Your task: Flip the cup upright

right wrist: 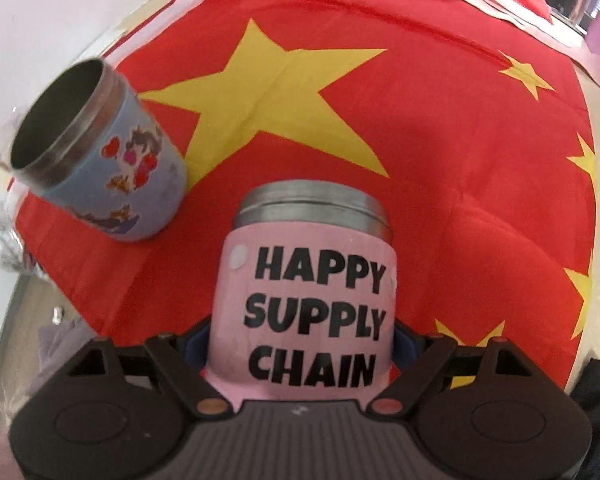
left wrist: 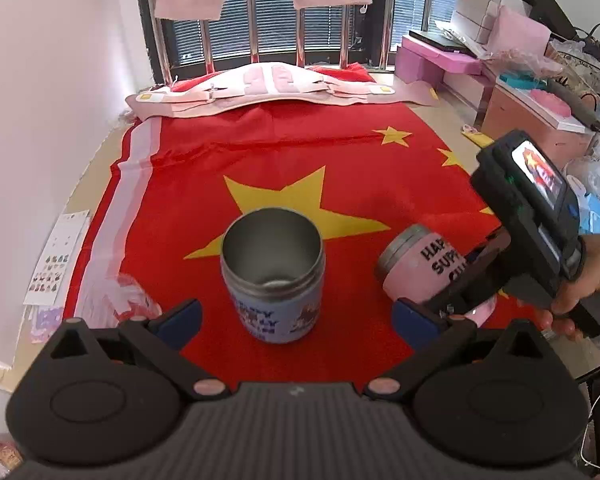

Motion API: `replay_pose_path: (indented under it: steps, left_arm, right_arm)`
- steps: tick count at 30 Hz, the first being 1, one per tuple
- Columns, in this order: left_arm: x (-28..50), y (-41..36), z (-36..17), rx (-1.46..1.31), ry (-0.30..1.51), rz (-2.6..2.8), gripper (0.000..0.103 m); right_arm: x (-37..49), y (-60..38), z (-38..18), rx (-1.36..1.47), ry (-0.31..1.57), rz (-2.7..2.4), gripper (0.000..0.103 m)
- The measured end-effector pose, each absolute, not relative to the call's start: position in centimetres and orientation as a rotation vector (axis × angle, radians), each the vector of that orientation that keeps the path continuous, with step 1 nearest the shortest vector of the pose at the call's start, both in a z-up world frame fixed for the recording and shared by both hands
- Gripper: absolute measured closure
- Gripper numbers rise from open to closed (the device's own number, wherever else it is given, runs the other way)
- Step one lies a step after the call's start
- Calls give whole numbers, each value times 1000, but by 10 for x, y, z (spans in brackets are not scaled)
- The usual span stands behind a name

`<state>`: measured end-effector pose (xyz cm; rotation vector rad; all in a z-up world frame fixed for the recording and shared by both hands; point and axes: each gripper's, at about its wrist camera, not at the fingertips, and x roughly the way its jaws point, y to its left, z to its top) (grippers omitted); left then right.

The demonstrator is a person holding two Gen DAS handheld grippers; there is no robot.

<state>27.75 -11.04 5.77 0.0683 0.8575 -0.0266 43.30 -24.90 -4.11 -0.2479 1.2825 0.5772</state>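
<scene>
A blue cup (left wrist: 273, 276) stands upright on the red flag cloth (left wrist: 260, 152), mouth open upward. My left gripper (left wrist: 296, 316) is open, its blue-padded fingers either side of the blue cup and apart from it. My right gripper (right wrist: 300, 344) is shut on a pink cup (right wrist: 312, 304) lettered "HAPPY SUPPLY CHAIN". In the left wrist view the pink cup (left wrist: 416, 264) is tilted, its steel rim pointing left and up, held just above the cloth. The blue cup (right wrist: 100, 152) also shows at the left of the right wrist view.
The flag cloth covers a table. A pink and white folded cloth (left wrist: 260, 88) lies at its far end. A sticker sheet (left wrist: 56, 256) lies off the left edge. Pink boxes and clutter (left wrist: 520, 80) stand to the right. Window bars (left wrist: 256, 12) are behind.
</scene>
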Motion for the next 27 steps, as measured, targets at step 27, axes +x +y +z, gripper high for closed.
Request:
replay_pose_path:
  steps: [27]
  left_arm:
    - [235, -185, 28, -10, 846, 4, 0]
  right_arm:
    - [251, -412, -6, -28, 610, 589, 3]
